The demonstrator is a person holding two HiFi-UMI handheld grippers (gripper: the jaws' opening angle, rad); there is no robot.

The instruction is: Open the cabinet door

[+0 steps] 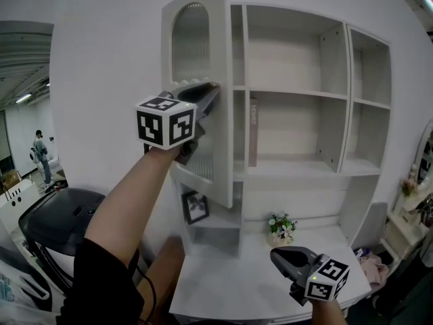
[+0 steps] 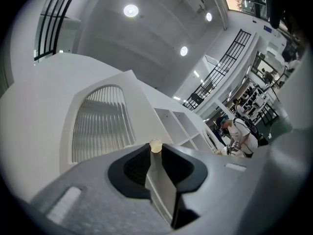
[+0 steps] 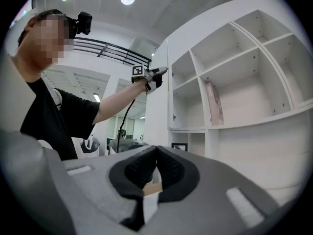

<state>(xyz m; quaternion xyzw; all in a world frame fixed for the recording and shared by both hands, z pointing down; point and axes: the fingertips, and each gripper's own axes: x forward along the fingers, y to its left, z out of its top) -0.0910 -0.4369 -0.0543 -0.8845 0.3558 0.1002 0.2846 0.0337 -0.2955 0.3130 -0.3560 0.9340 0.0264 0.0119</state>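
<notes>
The white cabinet door (image 1: 196, 46) with an arched ribbed-glass pane stands swung out from the shelf unit (image 1: 298, 93). My left gripper (image 1: 211, 90) is at the door's free edge, raised at arm's length. In the left gripper view the jaws (image 2: 155, 148) are closed round a small cream knob (image 2: 155, 145), with the ribbed pane (image 2: 100, 126) just beyond. The right gripper view shows that same door (image 3: 159, 102) edge-on and the left gripper (image 3: 161, 71) on it. My right gripper (image 1: 276, 254) hangs low over the desk, its jaws (image 3: 156, 150) together with nothing between them.
A book (image 1: 253, 131) leans in the middle shelf. A framed picture (image 1: 195, 207) stands in the low niche, and a small flower pot (image 1: 281, 227) sits on the white desk (image 1: 230, 276). A black chair (image 1: 61, 222) is at the left. A person (image 1: 40, 151) stands far off.
</notes>
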